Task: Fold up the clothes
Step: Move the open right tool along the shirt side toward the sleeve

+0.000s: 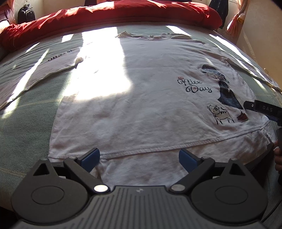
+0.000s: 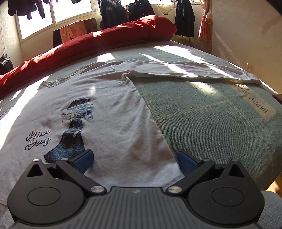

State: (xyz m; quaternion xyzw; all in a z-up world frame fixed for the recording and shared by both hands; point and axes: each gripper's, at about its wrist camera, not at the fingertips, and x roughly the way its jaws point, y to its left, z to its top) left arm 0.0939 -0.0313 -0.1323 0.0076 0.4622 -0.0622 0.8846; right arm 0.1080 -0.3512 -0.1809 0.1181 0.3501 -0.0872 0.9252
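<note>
A white long-sleeved shirt (image 1: 141,98) with a "Nice Day" print lies flat and face up on the green bed cover (image 1: 26,132). Its sleeves spread out to both sides. My left gripper (image 1: 139,158) is open just above the shirt's hem at the near left. Over the shirt's near right corner (image 2: 141,149), my right gripper (image 2: 134,161) is open too, with the side edge running between its blue pads. Neither gripper holds cloth. The right gripper's body (image 1: 262,109) shows at the right edge of the left wrist view.
A red duvet (image 1: 109,15) is bunched along the far side of the bed. Dark clothes (image 2: 123,12) hang by the window beyond it. The right sleeve (image 2: 193,70) stretches toward the bed's right edge. A white label (image 2: 255,104) lies on the cover.
</note>
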